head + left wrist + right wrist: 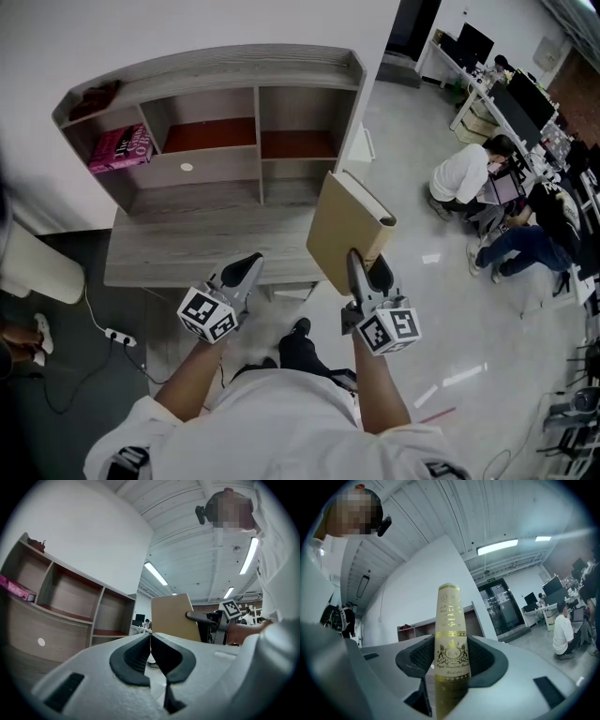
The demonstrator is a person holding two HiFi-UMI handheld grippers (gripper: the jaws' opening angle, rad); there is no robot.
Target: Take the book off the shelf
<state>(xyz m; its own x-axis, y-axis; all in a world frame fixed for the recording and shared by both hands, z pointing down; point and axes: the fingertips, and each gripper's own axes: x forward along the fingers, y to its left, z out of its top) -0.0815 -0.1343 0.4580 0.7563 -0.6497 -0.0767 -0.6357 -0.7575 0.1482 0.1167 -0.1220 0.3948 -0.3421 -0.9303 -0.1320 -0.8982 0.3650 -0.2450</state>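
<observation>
The right gripper (364, 267) is grasping the book (342, 225) by its spine, clear of the shelf (211, 66); the left gripper (246, 270) is riding clenched, empty. Held low, the book risks tipping loose.

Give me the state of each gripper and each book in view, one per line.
tan book: held upright in the air, off the shelf
right gripper: shut on the tan book
left gripper: shut, empty
pink book: lying flat in the shelf's left compartment
</observation>
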